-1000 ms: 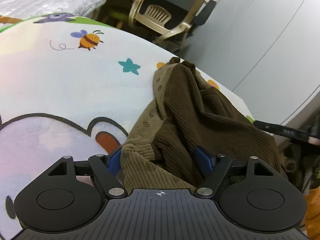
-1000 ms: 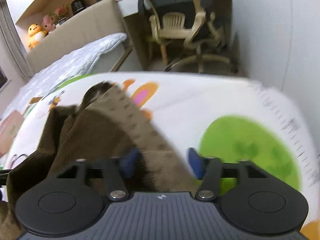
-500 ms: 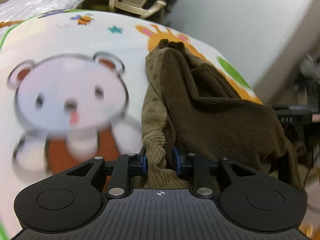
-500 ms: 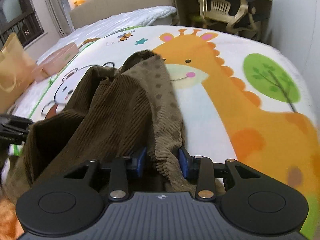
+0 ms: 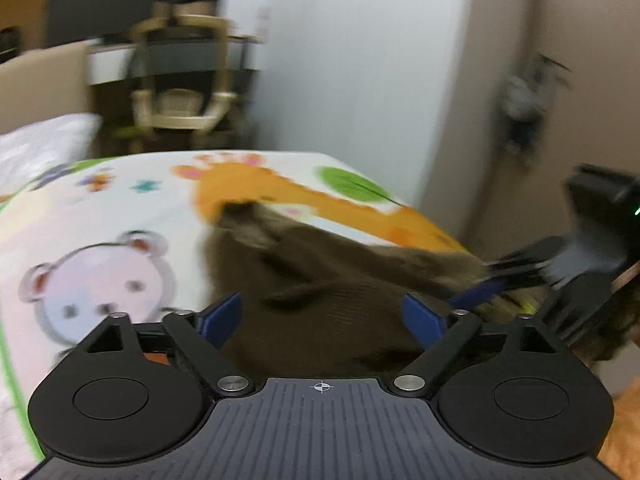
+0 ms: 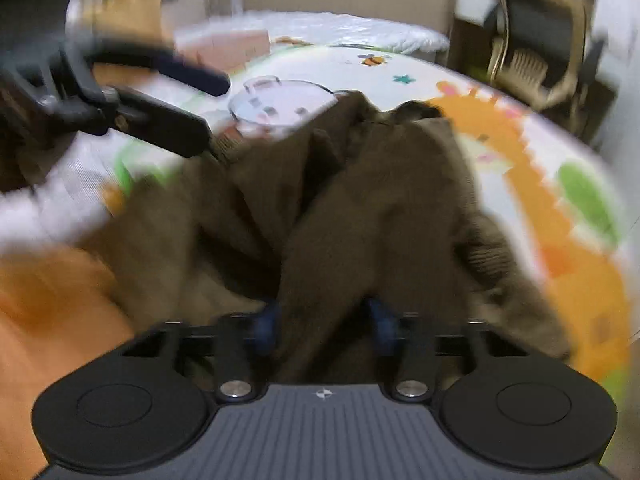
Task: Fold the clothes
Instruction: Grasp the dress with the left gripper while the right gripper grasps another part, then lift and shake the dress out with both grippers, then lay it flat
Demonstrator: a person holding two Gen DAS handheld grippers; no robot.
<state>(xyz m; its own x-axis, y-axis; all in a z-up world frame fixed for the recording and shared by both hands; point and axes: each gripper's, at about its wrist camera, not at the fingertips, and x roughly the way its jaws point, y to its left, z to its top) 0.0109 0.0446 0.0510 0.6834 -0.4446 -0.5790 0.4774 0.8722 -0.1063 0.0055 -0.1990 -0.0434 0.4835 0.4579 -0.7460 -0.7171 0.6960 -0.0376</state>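
A brown corduroy garment (image 5: 336,280) lies bunched on a cartoon-print play mat (image 5: 120,208). My left gripper (image 5: 322,314) is open, its blue pads wide apart over the cloth. My right gripper (image 6: 324,320) is shut on a fold of the garment (image 6: 360,216) and holds it up. The right gripper shows blurred at the right of the left wrist view (image 5: 560,276), gripping the cloth's edge. The left gripper shows at the upper left of the right wrist view (image 6: 160,100), open. Both views are motion-blurred.
A beige plastic chair (image 5: 180,100) and an office chair stand beyond the mat's far edge. A white wall (image 5: 360,60) runs along the mat's right side. A bed with white bedding (image 6: 340,30) lies behind. Something orange (image 6: 48,304) is at the near left.
My left gripper has opened and let go of the garment and both views have swung upward. My right gripper stays shut on the cloth and has lifted it.
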